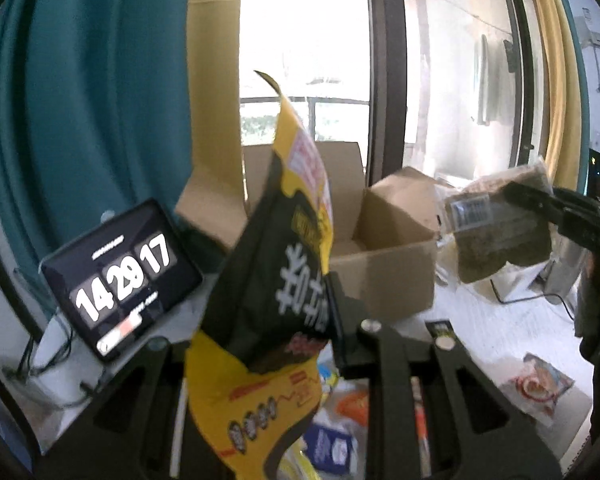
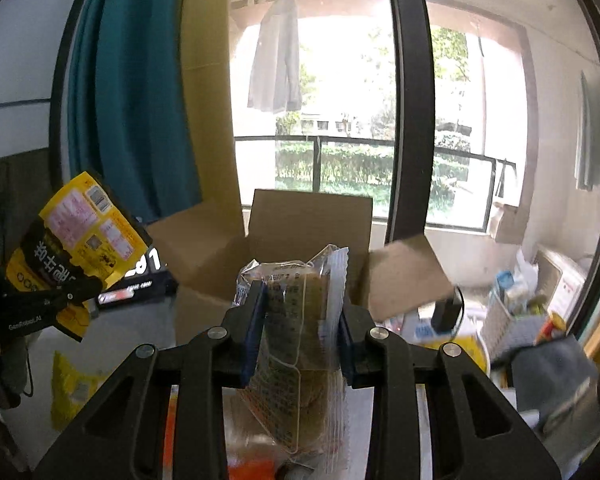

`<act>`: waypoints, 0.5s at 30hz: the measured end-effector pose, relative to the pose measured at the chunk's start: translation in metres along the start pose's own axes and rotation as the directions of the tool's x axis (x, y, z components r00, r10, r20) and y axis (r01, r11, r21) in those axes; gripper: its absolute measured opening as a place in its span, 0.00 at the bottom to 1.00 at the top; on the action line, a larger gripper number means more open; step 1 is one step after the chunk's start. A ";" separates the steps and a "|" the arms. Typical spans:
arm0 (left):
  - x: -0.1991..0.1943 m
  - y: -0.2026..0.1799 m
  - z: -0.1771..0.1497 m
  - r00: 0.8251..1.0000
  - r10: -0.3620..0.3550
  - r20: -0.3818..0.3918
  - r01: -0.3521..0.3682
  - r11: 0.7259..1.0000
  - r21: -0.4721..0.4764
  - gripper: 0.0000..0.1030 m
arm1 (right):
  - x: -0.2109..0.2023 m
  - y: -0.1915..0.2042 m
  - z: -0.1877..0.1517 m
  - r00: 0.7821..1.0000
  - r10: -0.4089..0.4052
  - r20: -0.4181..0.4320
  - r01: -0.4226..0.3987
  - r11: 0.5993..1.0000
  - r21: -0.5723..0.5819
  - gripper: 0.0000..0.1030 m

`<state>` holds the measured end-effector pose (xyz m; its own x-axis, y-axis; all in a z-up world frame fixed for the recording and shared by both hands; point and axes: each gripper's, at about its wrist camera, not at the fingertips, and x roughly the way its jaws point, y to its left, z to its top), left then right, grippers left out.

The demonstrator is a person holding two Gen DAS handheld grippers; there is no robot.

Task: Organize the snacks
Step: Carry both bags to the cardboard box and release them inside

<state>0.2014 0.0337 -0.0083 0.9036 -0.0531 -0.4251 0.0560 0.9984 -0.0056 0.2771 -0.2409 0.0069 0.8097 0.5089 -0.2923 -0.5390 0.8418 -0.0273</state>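
Through the left wrist camera, my left gripper (image 1: 300, 320) is clamped tight on the black-and-yellow snack bag (image 1: 276, 280), raised so it can clear the near wall of the open cardboard box (image 1: 384, 276) just ahead. Through the right wrist camera, my right gripper (image 2: 300, 328) pinches the clear snack packet (image 2: 296, 340) upright, aimed at that same box, with loose snacks left on the table (image 2: 112, 344) below.

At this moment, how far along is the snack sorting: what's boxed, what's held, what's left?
Done: nothing confirmed; the cardboard box is open, its inside mostly hidden. In hand: the left claw grips a black-and-yellow snack bag; the right claw grips a clear packet, both raised in front of the box. Left: loose packets on the table, including a yellow one.
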 end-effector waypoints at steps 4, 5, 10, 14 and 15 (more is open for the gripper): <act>0.024 0.003 0.017 1.000 0.002 0.017 -0.002 1.000 0.004 0.24 | 0.030 -0.006 0.018 1.000 0.001 0.013 -0.001 1.000 -0.011 0.33; 0.032 0.004 0.022 1.000 0.000 0.021 0.000 1.000 -0.001 0.24 | 0.037 -0.007 0.020 1.000 0.001 0.014 -0.001 1.000 -0.013 0.33; 0.064 0.002 0.042 0.999 -0.016 0.031 0.016 1.000 -0.005 0.24 | 0.077 -0.014 0.034 1.000 0.013 0.005 -0.013 1.000 -0.003 0.32; 0.092 -0.003 0.053 0.999 -0.031 0.013 0.031 1.000 -0.001 0.24 | 0.101 -0.020 0.048 1.000 0.019 0.005 -0.019 1.000 0.005 0.32; 0.099 -0.004 0.055 0.999 -0.033 0.008 0.033 0.999 0.000 0.25 | 0.109 -0.021 0.050 1.000 0.019 0.003 -0.019 1.000 0.007 0.32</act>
<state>0.3141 0.0237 -0.0001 0.9048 -0.0866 -0.4170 0.0863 0.9961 -0.0197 0.3888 -0.1943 0.0234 0.7998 0.5258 -0.2896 -0.5530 0.8330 -0.0148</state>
